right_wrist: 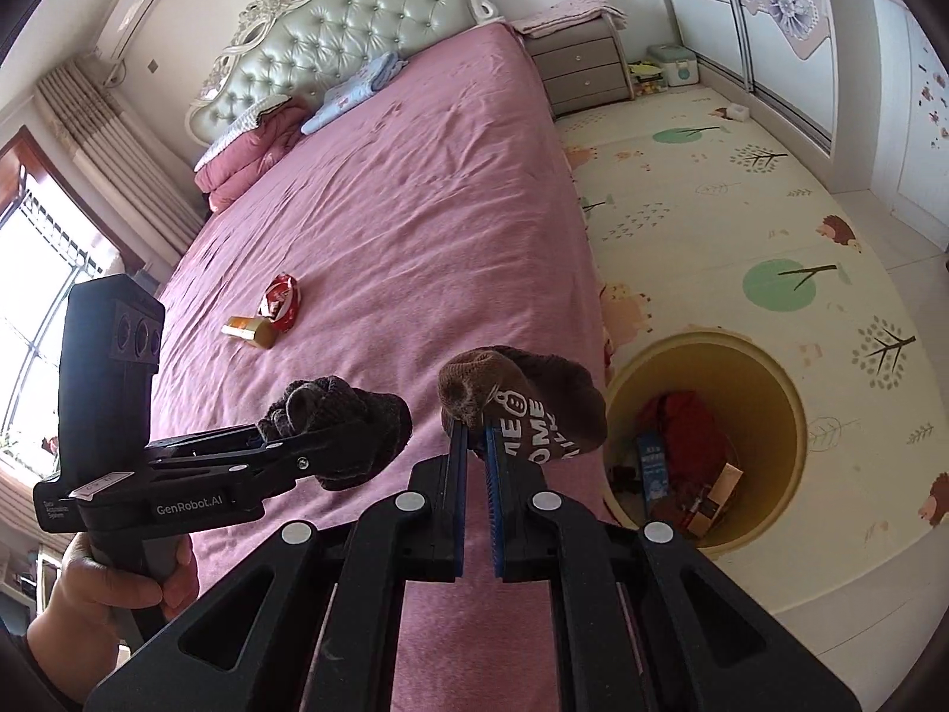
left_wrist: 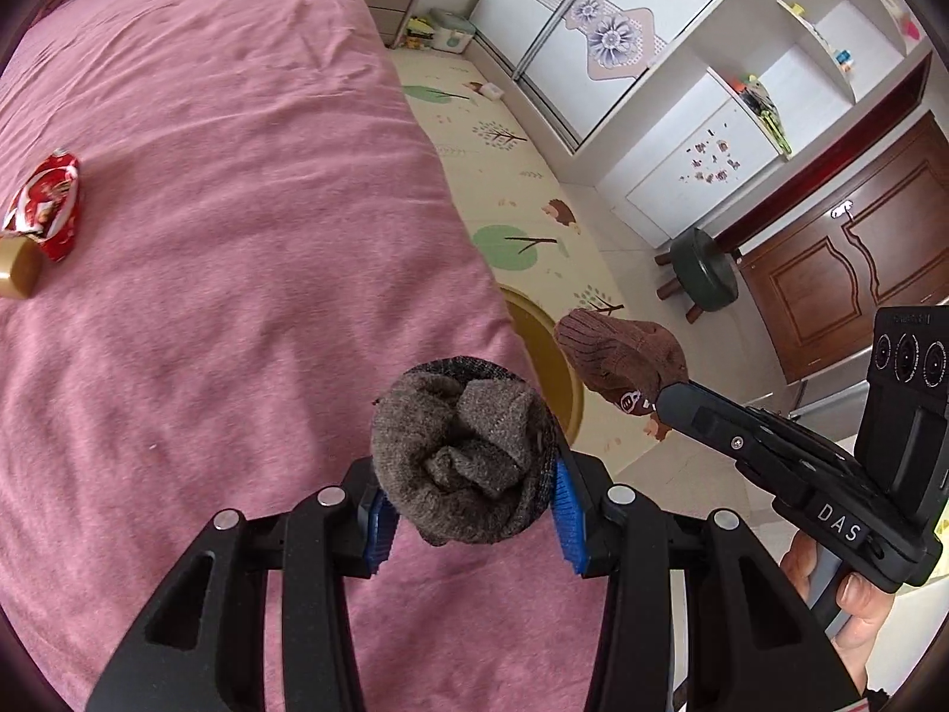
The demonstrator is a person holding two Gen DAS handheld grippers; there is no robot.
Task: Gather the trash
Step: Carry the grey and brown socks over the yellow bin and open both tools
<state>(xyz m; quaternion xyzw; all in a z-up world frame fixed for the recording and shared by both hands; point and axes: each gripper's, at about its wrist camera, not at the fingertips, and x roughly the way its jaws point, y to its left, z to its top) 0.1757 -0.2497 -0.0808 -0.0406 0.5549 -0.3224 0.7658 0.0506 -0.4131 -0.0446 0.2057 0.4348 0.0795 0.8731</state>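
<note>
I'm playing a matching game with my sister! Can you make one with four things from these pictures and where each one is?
Things:
1. grey sock
2. brown sock
3. red wrapper
4. yellow bin

Places:
A. lying on the pink bed, next to a small gold-capped bottle
B. pinched in the right gripper
C. standing on the play mat beside the bed
D. squeezed in the left gripper

Pairs: 1-D, 2-B, 3-A, 4-C
</note>
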